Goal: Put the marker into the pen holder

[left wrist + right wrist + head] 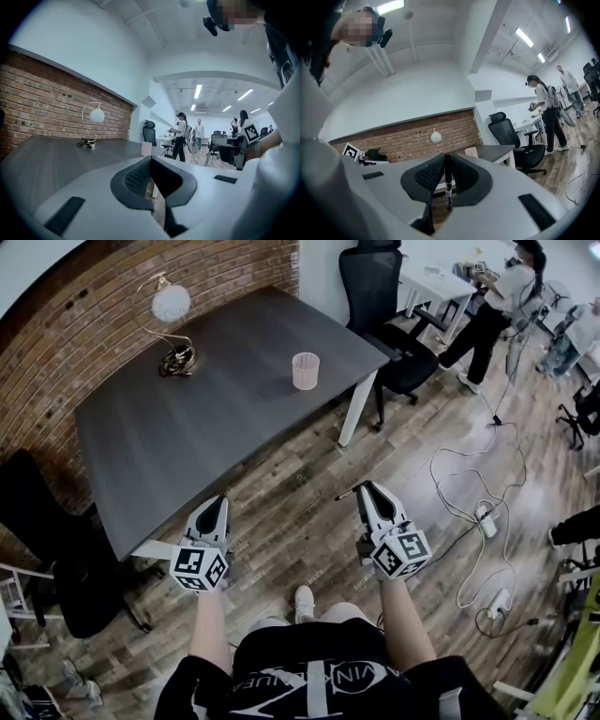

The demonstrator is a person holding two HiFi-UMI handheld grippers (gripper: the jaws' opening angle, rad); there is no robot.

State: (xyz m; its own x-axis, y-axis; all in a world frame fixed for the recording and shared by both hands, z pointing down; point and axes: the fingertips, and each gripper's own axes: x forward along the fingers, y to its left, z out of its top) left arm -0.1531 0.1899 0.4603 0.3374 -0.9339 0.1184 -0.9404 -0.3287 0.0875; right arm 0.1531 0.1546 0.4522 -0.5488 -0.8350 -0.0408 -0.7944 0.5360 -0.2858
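Marker (448, 187) is sitting clamped crosswise in the right tongs (448, 157). Its long axis is running near upright, with most of its length hanging below the tips and the lower end pointing down. Left tongs (151, 161) are resting closed, gripping nothing. Pen holder (306, 370) is standing upright on the grey surface (187, 437), well apart from both tongs.

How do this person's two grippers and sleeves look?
The left gripper and the right gripper have grey tapered bodies and black ribbed pads. Each carries a cube with black-and-white square markers. The top is black with white lettering and short sleeves.
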